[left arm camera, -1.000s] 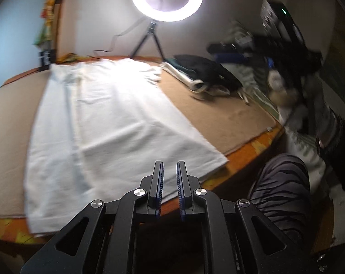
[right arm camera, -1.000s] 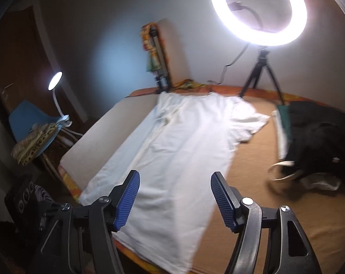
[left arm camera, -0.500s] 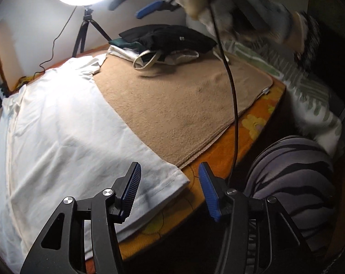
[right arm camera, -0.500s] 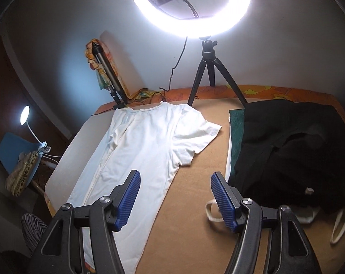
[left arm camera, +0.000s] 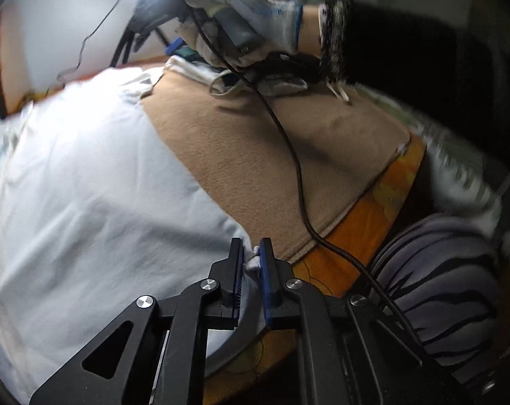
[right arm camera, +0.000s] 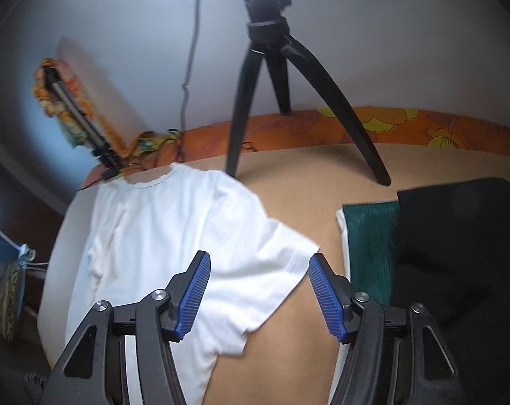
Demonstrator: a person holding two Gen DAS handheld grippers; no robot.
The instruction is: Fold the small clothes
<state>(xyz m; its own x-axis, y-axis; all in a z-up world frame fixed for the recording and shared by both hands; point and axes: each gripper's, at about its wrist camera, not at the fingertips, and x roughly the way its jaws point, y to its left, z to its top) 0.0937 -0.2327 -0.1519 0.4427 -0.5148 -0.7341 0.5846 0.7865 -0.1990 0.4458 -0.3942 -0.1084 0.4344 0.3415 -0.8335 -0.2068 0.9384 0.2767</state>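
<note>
A white T-shirt lies flat on a brown blanket, its collar at the far end. My left gripper is at the shirt's near right hem corner. Its jaws are closing and the pads pinch that corner of cloth. In the right wrist view the same T-shirt shows its right sleeve spread out. My right gripper hovers over that sleeve with wide jaws that are closing slightly; the pads do not touch the cloth. A gloved hand holds the right gripper at the top of the left wrist view.
A pile of black clothes on a green cloth lies right of the sleeve. A black tripod stands behind the shirt. A black cable hangs across the blanket. A striped knee is beside the orange table edge.
My left gripper opened, reached the hem corner and closed on it. My right gripper swept forward and down from the shirt's body to just above the right sleeve.
</note>
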